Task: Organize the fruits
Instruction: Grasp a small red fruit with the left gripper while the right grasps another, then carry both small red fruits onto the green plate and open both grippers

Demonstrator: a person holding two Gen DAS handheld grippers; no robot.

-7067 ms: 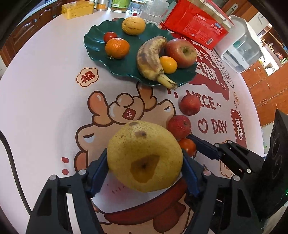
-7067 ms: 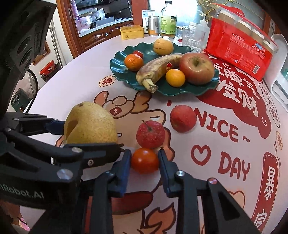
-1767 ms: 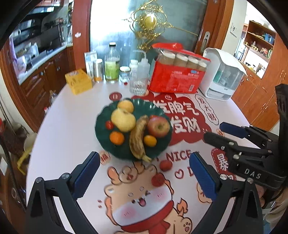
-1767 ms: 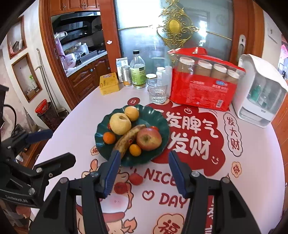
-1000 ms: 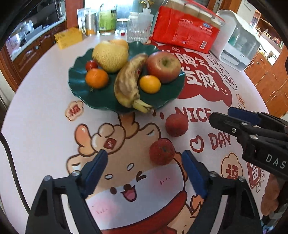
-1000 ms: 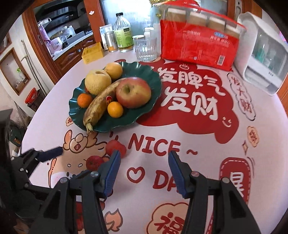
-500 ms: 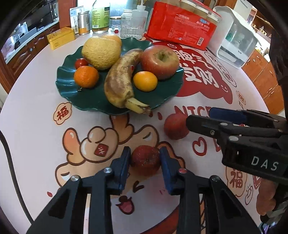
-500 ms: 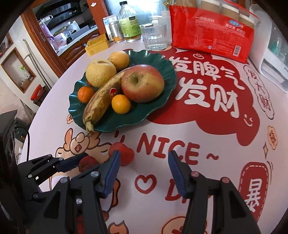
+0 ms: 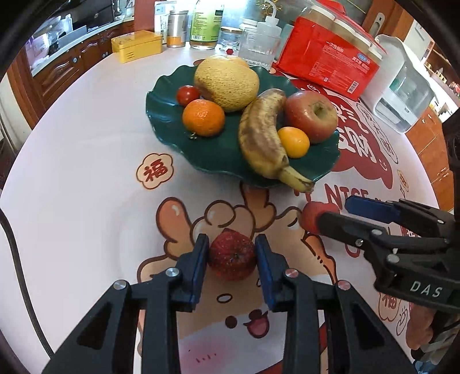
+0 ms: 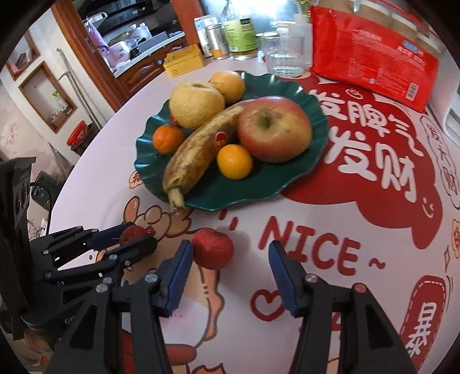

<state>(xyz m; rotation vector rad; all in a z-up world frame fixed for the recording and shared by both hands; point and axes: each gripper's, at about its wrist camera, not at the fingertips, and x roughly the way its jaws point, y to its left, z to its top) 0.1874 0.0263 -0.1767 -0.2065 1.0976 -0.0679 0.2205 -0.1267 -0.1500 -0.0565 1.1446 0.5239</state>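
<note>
My left gripper (image 9: 231,253) is shut on a small red fruit (image 9: 232,256) resting on the tablecloth. It also shows in the right wrist view (image 10: 132,233). My right gripper (image 10: 228,260) is open, its left pad against a second small red fruit (image 10: 213,252), which is partly hidden in the left wrist view (image 9: 310,216). Beyond both stands a dark green plate (image 9: 212,155) holding a pear (image 9: 227,83), a banana (image 9: 263,138), an apple (image 9: 312,116), an orange (image 9: 203,117), a small tomato (image 9: 188,95) and a small citrus (image 9: 293,142).
Behind the plate are a red package (image 9: 327,60), a glass (image 9: 258,47), bottles and cans (image 9: 205,23), a yellow tin (image 9: 136,49) and a white appliance (image 9: 402,86). The round table's edge curves along the left, with cabinets beyond it.
My left gripper has closed tighter on the small red fruit. My right gripper has moved down and forward so its open jaws now reach around the second red fruit.
</note>
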